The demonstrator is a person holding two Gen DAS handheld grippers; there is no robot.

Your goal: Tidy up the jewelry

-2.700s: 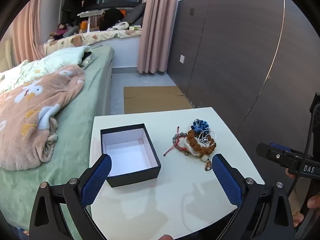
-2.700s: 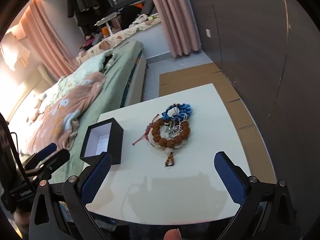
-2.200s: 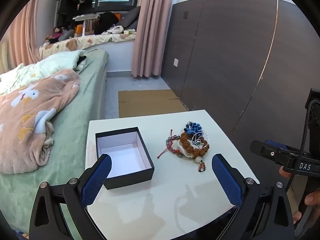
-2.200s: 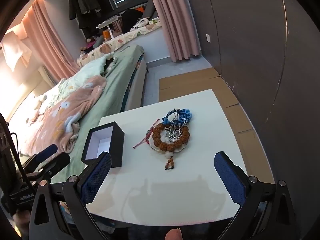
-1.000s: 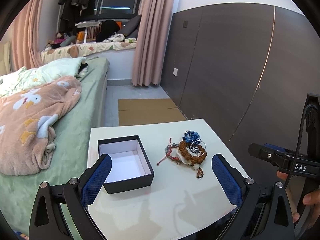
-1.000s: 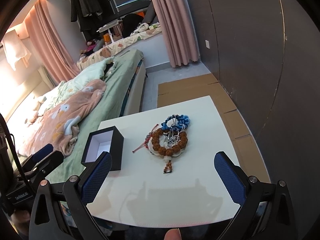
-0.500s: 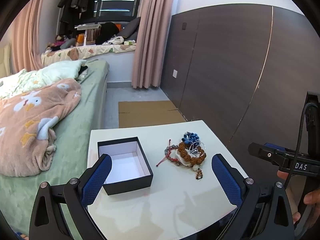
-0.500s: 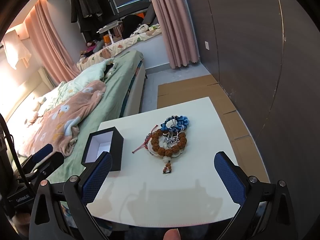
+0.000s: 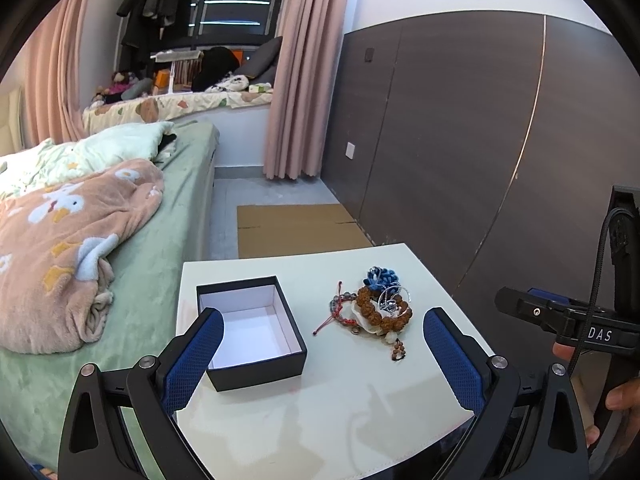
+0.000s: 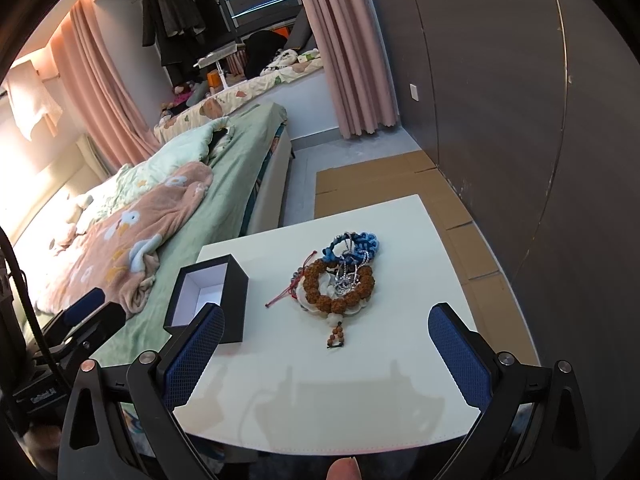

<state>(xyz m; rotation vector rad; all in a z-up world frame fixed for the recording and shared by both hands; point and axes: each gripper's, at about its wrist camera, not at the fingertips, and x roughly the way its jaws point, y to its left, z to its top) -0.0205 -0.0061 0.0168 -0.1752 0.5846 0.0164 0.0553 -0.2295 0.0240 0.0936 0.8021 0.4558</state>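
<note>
A small white table (image 9: 352, 404) (image 10: 404, 364) carries an open black box (image 9: 250, 330) (image 10: 210, 300) with a white inside and nothing in it. To its right lies a pile of jewelry (image 9: 376, 306) (image 10: 340, 280): a brown bead bracelet, a blue braided cord, a red string, a silver chain and pale beads. My left gripper (image 9: 324, 356) hangs open near the table's front, its left finger overlapping the box's near corner in view. My right gripper (image 10: 326, 354) is open too, held above the table's front with the pile ahead. Neither holds anything.
A bed with a green sheet (image 9: 160, 216) and a peach blanket (image 9: 60, 248) flanks the table's left side. A dark panelled wall (image 9: 460, 140) stands on the right. Flat cardboard (image 9: 296, 228) lies on the floor beyond the table. A hand (image 9: 624, 396) grips the other tool at the right edge.
Both cameras have drawn back and risen a little, so the table, box and jewelry look smaller and farther. Nothing on the table has moved; both grippers stay open.
</note>
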